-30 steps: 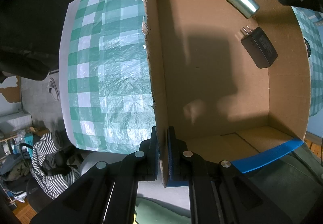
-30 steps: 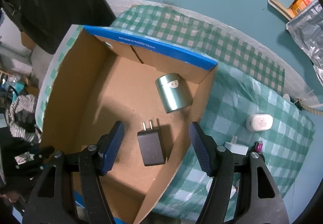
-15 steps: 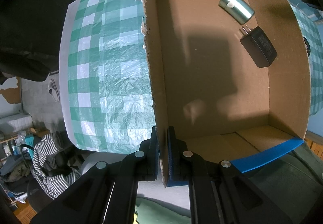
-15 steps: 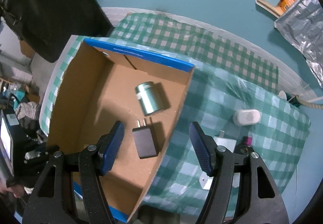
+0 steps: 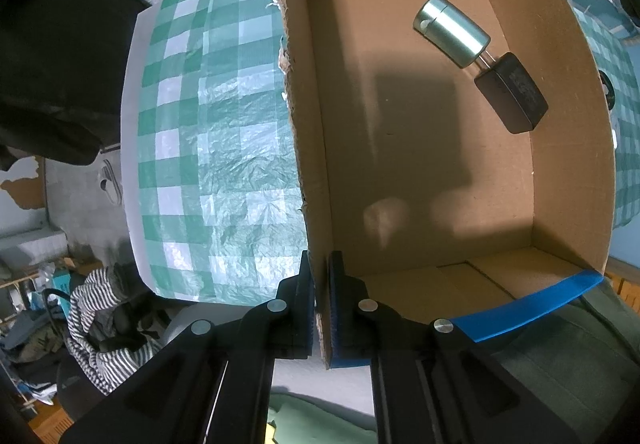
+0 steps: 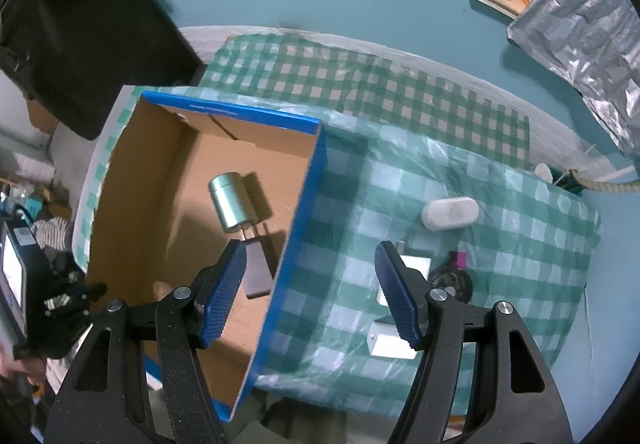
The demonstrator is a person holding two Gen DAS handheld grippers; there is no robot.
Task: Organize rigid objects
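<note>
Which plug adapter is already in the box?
The black adapter, lying beside the metal cylinder in the cardboard box. The white adapters remain on the tablecloth.

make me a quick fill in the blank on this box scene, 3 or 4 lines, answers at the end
The left gripper is clamped on the ____ of the cardboard box.
The metal cylinder inside the box lies on its ____.
The black charger lies with its prongs pointing toward the ____.
The white oval case rests on the checked ____, outside the box.

Missing words: wall; side; cylinder; tablecloth
</note>
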